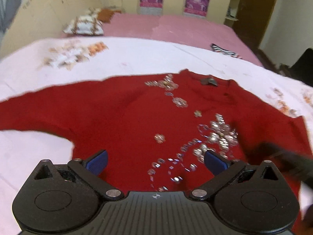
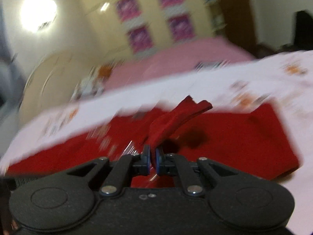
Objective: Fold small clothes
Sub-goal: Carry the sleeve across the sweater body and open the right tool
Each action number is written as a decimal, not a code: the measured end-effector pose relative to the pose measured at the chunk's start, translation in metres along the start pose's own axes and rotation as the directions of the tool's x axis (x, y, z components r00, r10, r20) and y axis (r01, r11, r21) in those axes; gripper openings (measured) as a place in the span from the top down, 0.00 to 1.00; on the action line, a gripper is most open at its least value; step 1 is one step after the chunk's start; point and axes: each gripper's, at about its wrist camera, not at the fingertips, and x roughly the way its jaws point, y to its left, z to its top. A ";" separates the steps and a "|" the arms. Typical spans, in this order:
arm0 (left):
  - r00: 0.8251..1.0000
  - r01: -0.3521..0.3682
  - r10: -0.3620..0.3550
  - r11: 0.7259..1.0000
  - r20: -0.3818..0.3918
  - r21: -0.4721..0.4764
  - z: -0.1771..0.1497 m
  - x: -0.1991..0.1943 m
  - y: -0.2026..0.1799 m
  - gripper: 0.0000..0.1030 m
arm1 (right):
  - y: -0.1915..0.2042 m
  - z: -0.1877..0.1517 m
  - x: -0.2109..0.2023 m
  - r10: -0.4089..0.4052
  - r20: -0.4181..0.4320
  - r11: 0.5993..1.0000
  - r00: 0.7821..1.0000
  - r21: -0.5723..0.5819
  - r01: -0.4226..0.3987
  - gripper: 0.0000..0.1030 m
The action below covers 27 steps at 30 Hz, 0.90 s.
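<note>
A small red sweater with silver sequin decoration lies spread flat on a white sheet, neckline at the far side. My left gripper is open and empty, its blue pads hovering over the sweater's lower front. My right gripper is shut on a bunched piece of the red sweater, lifted above the rest of the garment. The right wrist view is motion-blurred. Part of the right gripper shows as a dark blur in the left wrist view.
The white sheet with orange prints lies over a pink bed. A patterned pillow sits at the far left by the headboard. A striped cloth lies at the far right. Cupboards with pink posters stand behind.
</note>
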 end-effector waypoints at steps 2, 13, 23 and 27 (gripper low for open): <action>0.998 0.066 -0.066 0.997 -0.007 -0.027 -0.001 0.001 0.003 0.00 | 0.002 -0.004 0.009 -0.016 -0.043 0.999 0.999 -0.047 0.014 0.57; 0.967 0.250 -0.246 0.967 -0.063 0.051 -0.004 0.024 -0.070 0.00 | -0.063 -0.014 -0.037 -0.151 0.065 0.989 0.986 -0.001 0.151 0.34; 0.979 0.201 -0.203 0.951 -0.015 0.235 -0.017 0.042 -0.157 0.12 | -0.093 -0.049 -0.053 -0.270 0.049 0.957 0.962 0.124 0.262 0.33; 0.965 0.261 -0.259 0.952 -0.035 0.158 -0.015 0.056 -0.140 0.50 | -0.101 -0.056 -0.063 -0.281 0.055 0.949 0.958 0.166 0.268 0.31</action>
